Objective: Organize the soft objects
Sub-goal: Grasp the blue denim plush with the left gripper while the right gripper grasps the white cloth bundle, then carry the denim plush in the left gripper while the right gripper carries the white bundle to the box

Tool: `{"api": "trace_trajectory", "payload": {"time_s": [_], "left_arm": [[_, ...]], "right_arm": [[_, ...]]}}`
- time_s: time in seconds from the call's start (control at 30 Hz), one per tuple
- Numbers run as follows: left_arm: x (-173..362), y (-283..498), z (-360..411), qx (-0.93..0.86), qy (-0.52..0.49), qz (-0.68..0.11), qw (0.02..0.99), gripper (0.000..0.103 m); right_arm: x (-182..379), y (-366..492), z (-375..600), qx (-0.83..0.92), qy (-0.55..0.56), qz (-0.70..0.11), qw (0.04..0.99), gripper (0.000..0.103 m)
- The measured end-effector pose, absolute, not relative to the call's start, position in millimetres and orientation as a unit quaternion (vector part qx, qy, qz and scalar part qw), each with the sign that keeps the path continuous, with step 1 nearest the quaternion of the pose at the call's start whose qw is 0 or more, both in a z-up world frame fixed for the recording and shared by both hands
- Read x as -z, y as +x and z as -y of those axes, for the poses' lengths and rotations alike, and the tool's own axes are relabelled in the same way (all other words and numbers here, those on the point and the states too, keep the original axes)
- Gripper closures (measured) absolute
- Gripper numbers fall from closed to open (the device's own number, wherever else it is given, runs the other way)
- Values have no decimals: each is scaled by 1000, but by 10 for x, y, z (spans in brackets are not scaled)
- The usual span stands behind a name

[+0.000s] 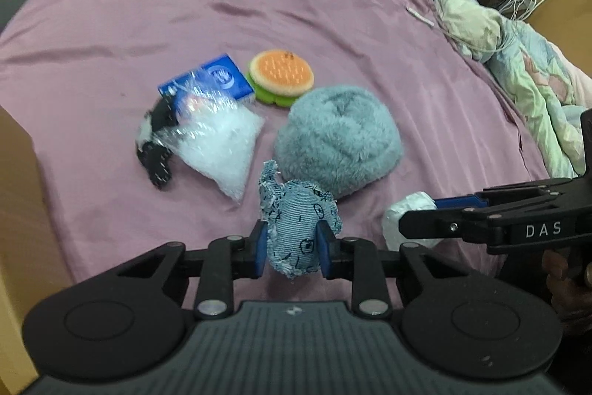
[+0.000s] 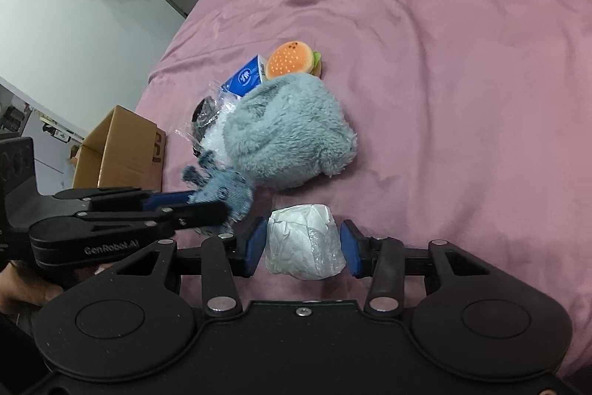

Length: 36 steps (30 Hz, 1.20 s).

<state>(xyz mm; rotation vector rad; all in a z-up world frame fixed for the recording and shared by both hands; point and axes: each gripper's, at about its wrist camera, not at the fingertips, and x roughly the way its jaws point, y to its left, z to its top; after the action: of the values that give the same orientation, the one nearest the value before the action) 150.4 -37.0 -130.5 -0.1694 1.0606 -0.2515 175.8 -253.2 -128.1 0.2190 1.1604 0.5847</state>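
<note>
Left wrist view: a denim toy [image 1: 296,239] is clamped between the pads of the left gripper [image 1: 293,251], above the pink bedsheet [image 1: 111,36].
A white wrapped bundle [image 2: 304,241] is seen between the right gripper [image 2: 304,248] pads; contact cannot be told. Just beyond lies a fluffy grey hat [image 1: 338,139], a clear bag [image 1: 218,143] to its left, blocking a black item. Farther off, a burger plush [image 1: 282,76] and blue packet [image 1: 212,80] are seen.

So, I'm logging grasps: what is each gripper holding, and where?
Left gripper: small denim stuffed toy, pinched across its middle. Right gripper: white plastic-wrapped bundle sits between the pads; contact unclear.
</note>
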Motion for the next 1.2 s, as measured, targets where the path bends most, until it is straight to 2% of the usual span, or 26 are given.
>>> {"api": "trace_trajectory", "payload": {"time_s": [0.4, 1.2], "left_arm": [[932, 1210, 237, 88, -66, -437, 893, 77], [531, 579, -581, 24, -122, -354, 927, 77]], "right_arm": [[977, 1571, 2448, -268, 81, -507, 815, 60], [505, 1314, 1801, -314, 31, -425, 849, 60]]}}
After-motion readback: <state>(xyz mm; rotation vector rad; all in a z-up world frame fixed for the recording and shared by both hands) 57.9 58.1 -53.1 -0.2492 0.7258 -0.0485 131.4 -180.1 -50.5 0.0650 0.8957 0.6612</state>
